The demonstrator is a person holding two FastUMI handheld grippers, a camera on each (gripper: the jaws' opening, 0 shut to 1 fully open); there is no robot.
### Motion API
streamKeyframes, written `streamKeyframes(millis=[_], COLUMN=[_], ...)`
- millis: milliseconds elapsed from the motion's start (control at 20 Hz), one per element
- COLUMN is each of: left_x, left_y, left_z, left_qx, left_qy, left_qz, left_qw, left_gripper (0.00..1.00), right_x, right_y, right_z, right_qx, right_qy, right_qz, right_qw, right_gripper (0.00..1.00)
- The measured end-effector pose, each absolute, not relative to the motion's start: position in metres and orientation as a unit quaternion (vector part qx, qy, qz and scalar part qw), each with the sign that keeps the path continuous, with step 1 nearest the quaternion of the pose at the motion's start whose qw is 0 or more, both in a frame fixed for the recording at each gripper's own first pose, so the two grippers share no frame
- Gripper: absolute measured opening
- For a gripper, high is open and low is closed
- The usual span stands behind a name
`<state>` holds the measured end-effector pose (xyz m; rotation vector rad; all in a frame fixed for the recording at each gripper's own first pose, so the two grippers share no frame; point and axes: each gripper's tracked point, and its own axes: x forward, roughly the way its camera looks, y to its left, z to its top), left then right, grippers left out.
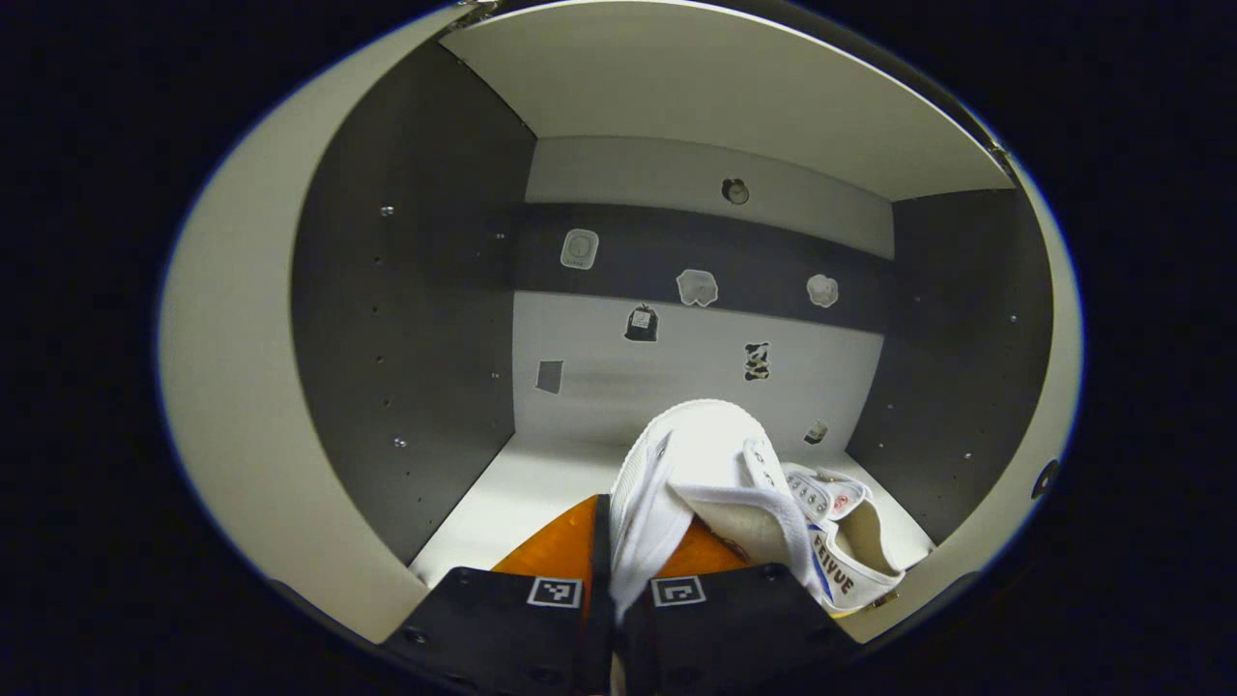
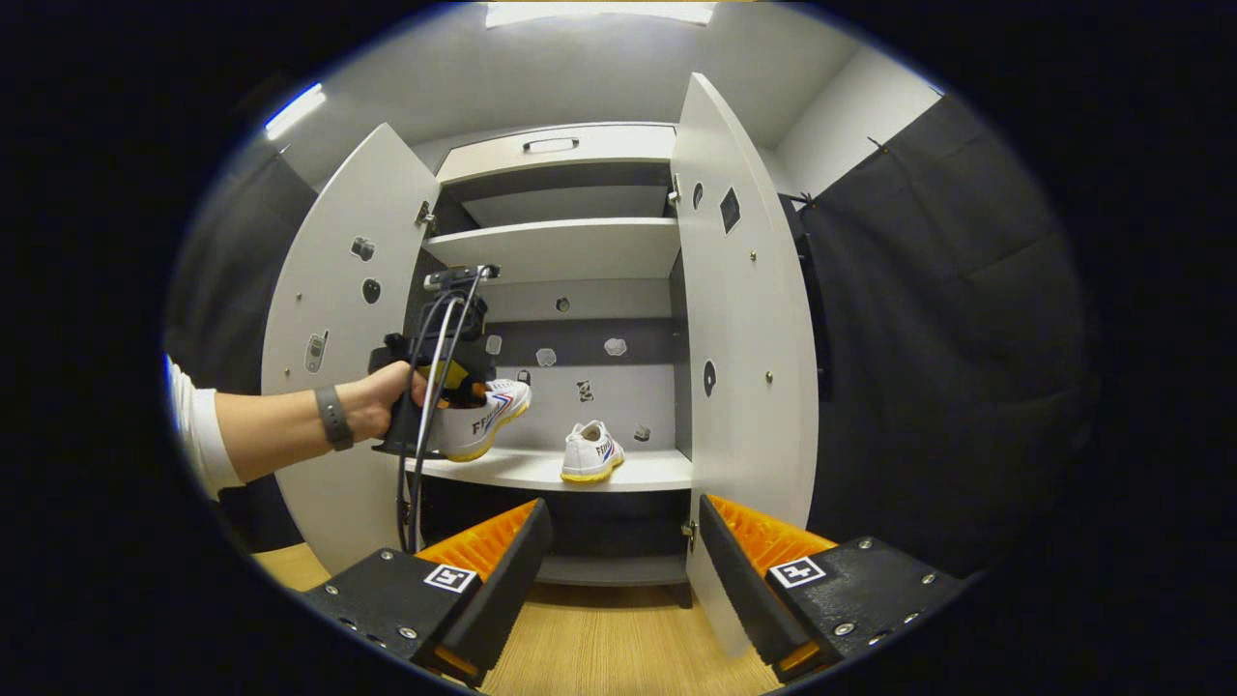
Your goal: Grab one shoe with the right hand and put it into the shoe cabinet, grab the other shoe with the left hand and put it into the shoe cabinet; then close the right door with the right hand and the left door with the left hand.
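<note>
step: placing shoe 2, left side
left gripper (image 1: 612, 590): clenched on held shoe (image 1: 696, 483) at its collar, toe pointing ahead into the cabinet
shelf (image 2: 541, 469): just below the held shoe; lower until the sole sits flat, then release
placed shoe (image 2: 591, 452): ahead-right, keep clear
right gripper (image 2: 618, 570): released, back from the cabinet
doors: right door (image 2: 744, 319) and left door (image 2: 338, 319) both open

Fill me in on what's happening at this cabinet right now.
A person is stowing a pair of white shoes in the shoe cabinet. One shoe already stands on the shelf. The left gripper, held in the person's hand, is shut on the second shoe and holds it above that same shelf, not yet set down. The right gripper hangs open and empty in front of the cabinet. Both the left door and the right door stand open.
</note>
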<state>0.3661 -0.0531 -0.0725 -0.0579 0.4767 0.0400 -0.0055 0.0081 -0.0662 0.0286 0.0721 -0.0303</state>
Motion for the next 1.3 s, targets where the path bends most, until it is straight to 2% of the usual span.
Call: streamKeyframes(millis=[250,450,800,950,1050,1100,1200,1300], left_x=[0.401,0.399,0.399,0.397,0.397,0.395,0.393,0.389], left_y=[-0.056,-0.054,-0.052,-0.049,-0.048,-0.049,-0.041,-0.035], left_z=[-0.124,-0.157,-0.163,-0.162,-0.16,-0.159,-0.157,-0.154], left_qx=[0.012,0.006,0.004,0.013,0.019,0.017,0.011,0.003], left_qy=[0.291,0.347,0.358,0.358,0.357,0.357,0.353,0.349], left_qz=[0.041,0.044,0.036,0.05,0.054,0.052,0.061,0.063], left_qw=[0.956,0.937,0.933,0.932,0.932,0.932,0.934,0.935], left_gripper=[0.12,0.12,0.14,0.29,0.34,0.43,0.55,0.77], right_x=[-0.008,-0.008,-0.006,-0.008,-0.01,-0.012,-0.012,-0.012], right_y=[-0.001,-0.005,0.003,0.004,0.002,0.0,-0.004,-0.007], right_z=[-0.064,-0.067,-0.077,-0.079,-0.079,-0.078,-0.079,-0.08], right_qx=[0.008,0.014,0.021,0.022,0.022,0.024,0.027,0.033], right_qy=[0.039,0.043,0.058,0.059,0.058,0.057,0.058,0.058], right_qz=[-0.022,-0.028,-0.016,-0.016,-0.02,-0.021,-0.027,-0.028], right_qw=[0.999,0.999,0.998,0.998,0.998,0.998,0.998,0.997], right_gripper=[0.94,0.94,0.94,0.94,0.94,0.94,0.94,0.94])
